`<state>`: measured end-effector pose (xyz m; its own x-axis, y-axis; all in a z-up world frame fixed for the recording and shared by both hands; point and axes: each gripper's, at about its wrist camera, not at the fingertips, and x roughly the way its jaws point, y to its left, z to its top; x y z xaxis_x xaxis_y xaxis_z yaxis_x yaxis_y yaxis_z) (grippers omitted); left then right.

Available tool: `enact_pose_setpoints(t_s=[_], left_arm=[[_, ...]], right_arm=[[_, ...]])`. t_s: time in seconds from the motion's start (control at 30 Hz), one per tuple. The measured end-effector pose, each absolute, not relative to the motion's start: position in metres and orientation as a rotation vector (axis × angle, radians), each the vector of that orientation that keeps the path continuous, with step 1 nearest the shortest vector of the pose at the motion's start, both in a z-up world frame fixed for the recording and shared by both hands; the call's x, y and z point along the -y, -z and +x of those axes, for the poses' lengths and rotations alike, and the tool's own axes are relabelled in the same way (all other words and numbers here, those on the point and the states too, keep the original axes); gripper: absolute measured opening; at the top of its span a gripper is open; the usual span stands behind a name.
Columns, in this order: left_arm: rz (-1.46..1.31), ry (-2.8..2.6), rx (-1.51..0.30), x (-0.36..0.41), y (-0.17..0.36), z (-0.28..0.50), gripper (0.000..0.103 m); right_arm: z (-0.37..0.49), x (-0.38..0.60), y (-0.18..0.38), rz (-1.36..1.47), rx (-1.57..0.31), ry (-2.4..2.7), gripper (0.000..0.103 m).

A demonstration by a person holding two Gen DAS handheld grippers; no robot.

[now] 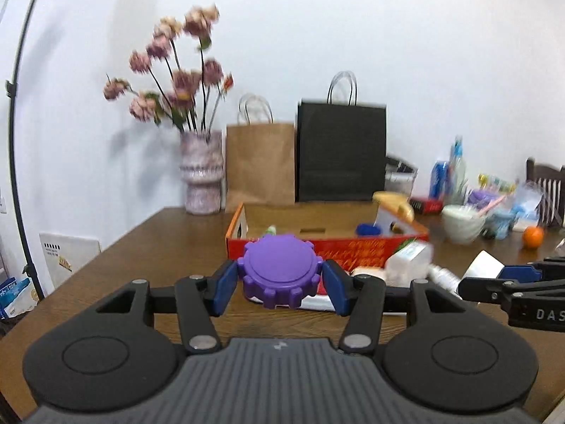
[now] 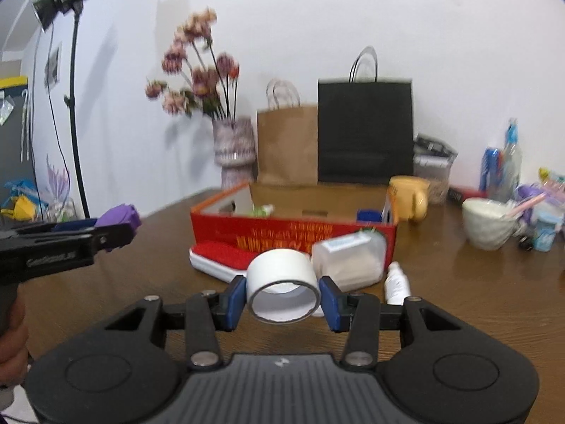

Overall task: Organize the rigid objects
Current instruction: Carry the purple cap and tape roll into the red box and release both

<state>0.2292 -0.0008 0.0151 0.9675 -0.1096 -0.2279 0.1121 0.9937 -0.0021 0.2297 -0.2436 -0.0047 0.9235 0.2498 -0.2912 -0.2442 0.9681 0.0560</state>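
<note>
My left gripper (image 1: 279, 284) is shut on a purple gear-edged disc (image 1: 279, 265), held flat above the wooden table (image 1: 159, 258). My right gripper (image 2: 284, 302) is shut on a white tape roll (image 2: 282, 275), its hole facing the camera. Beyond both stands an open red cardboard box (image 1: 339, 249) (image 2: 282, 235) with a blue item (image 2: 369, 215) and a green-capped bottle (image 2: 263, 210) inside. In the right wrist view, the left gripper (image 2: 116, 228) is at the left edge with the purple disc (image 2: 122, 216). In the left wrist view, the right gripper (image 1: 494, 275) is at the right edge with the tape roll (image 1: 485, 263).
A clear plastic tub (image 2: 349, 258), a small white bottle (image 2: 397, 284) and a flat red-and-white item (image 2: 219, 256) lie before the box. A yellow mug (image 2: 409, 198), white bowl (image 2: 489, 222), orange (image 1: 533, 236), flower vase (image 1: 203, 173), brown bag (image 1: 261, 166) and black bag (image 1: 340, 152) stand around it.
</note>
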Motion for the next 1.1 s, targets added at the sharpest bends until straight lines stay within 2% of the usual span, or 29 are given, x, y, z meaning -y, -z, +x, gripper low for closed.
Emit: enact_pose_setpoints(t_s=[0.23,0.53,0.83,1.1], left_arm=[[0.024,0.114,-0.106,0.004,-0.028,0.158,0.054],[0.014,0.124,-0.044,0.003,-0.038,0.109,0.054],[-0.011,0.109,-0.059,-0.002,-0.039,0.118,0.054],[-0.021,0.104,-0.078,-0.003,-0.038,0.163,0.054]], right_arm=[[0.160,0.253,-0.005,0.067,-0.137,-0.225,0.044],[0.112,0.257,-0.016,0.074,-0.081,-0.218,0.044],[0.123,0.253,-0.013,0.074,-0.091,-0.225,0.044],[0.168,0.252,-0.011,0.077,-0.119,-0.228,0.044]])
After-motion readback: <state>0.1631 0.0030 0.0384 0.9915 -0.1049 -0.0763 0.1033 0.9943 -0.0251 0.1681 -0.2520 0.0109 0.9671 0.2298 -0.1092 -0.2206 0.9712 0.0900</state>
